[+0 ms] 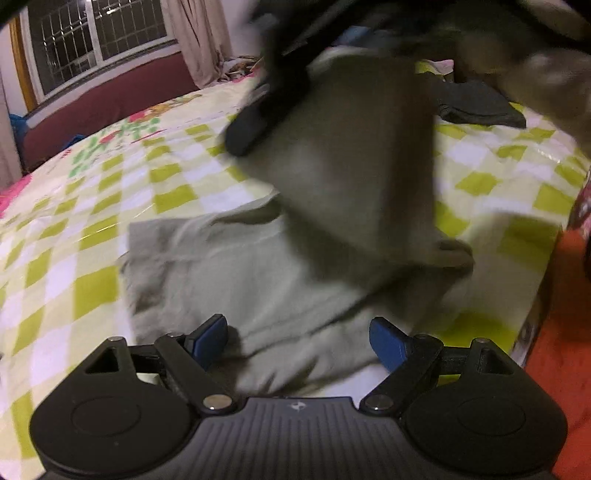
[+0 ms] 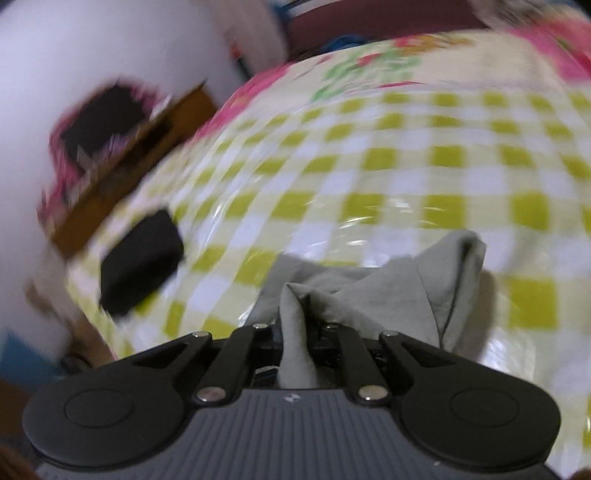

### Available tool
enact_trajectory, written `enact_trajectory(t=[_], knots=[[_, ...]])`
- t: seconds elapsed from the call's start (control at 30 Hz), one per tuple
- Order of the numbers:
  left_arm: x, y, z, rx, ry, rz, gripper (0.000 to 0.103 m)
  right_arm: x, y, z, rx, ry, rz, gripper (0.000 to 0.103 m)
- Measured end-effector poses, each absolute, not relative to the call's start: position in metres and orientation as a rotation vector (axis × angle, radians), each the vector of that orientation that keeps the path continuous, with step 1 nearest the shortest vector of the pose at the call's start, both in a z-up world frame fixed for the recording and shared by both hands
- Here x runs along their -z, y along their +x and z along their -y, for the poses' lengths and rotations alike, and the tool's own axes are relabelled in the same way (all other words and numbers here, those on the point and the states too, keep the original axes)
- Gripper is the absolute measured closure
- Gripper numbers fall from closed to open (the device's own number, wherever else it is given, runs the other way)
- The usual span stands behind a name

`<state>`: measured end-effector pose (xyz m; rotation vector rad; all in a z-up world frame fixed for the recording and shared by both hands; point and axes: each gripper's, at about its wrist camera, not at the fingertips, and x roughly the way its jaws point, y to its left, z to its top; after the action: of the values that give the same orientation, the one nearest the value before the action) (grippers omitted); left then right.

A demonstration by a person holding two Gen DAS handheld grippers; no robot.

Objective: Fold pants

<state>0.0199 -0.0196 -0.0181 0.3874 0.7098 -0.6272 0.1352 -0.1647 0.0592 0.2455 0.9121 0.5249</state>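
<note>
The grey-green pants [image 1: 229,273] lie partly flat on the checked bed cover [image 1: 92,221]. In the left wrist view my left gripper [image 1: 297,338] hovers just over their near edge, open, blue pads [image 1: 207,334] apart with only flat cloth below. Farther back, my right gripper [image 1: 258,114] shows as a dark blur holding a raised flap of the pants [image 1: 351,155] above the bed. In the right wrist view the right gripper [image 2: 295,328] is shut on a pinched fold of the pants [image 2: 388,291], which hang bunched in front of it over the bed cover [image 2: 369,166].
A dark garment [image 1: 476,105] lies at the far right of the bed. A black object [image 2: 142,254] sits near the bed's left edge, by wooden furniture [image 2: 129,158]. A maroon headboard [image 1: 110,99] and a window [image 1: 96,33] stand behind. Something orange [image 1: 561,332] borders the right.
</note>
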Motion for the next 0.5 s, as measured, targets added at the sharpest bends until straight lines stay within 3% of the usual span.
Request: enact_trajectory(t=[0.13, 0.3, 0.5], knots=[[0.02, 0.005, 0.007, 0.635, 0.374, -0.687, 0.006, -0.051, 0.127, 0.101, -0.585, -0.018, -0.917, 0.096], [0.014, -0.001, -0.005, 0.654, 0.329, -0.669, 0.006, -0.031, 0.12, 0.07, -0.609, -0.113, -0.977, 0.095], [0.01, 0.002, -0.014, 0.652, 0.273, -0.665, 0.006, -0.038, 0.118, 0.093, -0.588, 0.01, -1.005, 0.075]])
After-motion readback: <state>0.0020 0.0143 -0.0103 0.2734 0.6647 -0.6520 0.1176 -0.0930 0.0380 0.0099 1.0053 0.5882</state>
